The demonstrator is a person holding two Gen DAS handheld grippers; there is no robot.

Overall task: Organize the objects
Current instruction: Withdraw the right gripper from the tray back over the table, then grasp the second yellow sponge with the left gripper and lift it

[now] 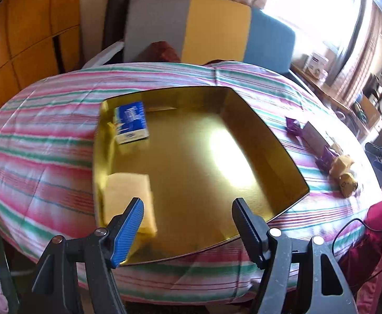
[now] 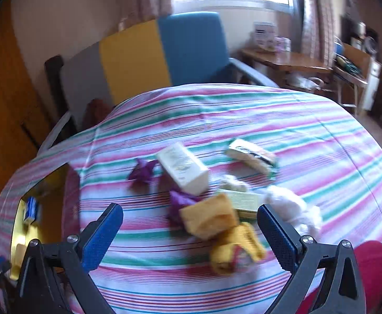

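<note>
A gold tray (image 1: 243, 120) lies on the striped tablecloth. In it are a blue box (image 1: 131, 121) at the far left and a yellow sponge (image 1: 130, 198) at the near left. My left gripper (image 1: 188, 206) is open and empty above the tray's near edge. My right gripper (image 2: 189, 210) is open and empty, hovering over a pile of loose items: a yellow cloth (image 2: 209, 216), a yellow wrapped packet (image 2: 236, 248), a cream box (image 2: 183, 167), purple wrappers (image 2: 141, 172), a flat cream packet (image 2: 251, 154) and a white wad (image 2: 293, 209). The tray's edge (image 2: 16, 225) shows at the left.
A chair with grey, yellow and blue panels (image 2: 143, 52) stands behind the table. A wooden side table (image 2: 290, 62) with small items is at the back right. A red sleeve (image 2: 379, 261) and a black cable (image 1: 348, 227) are at the near right.
</note>
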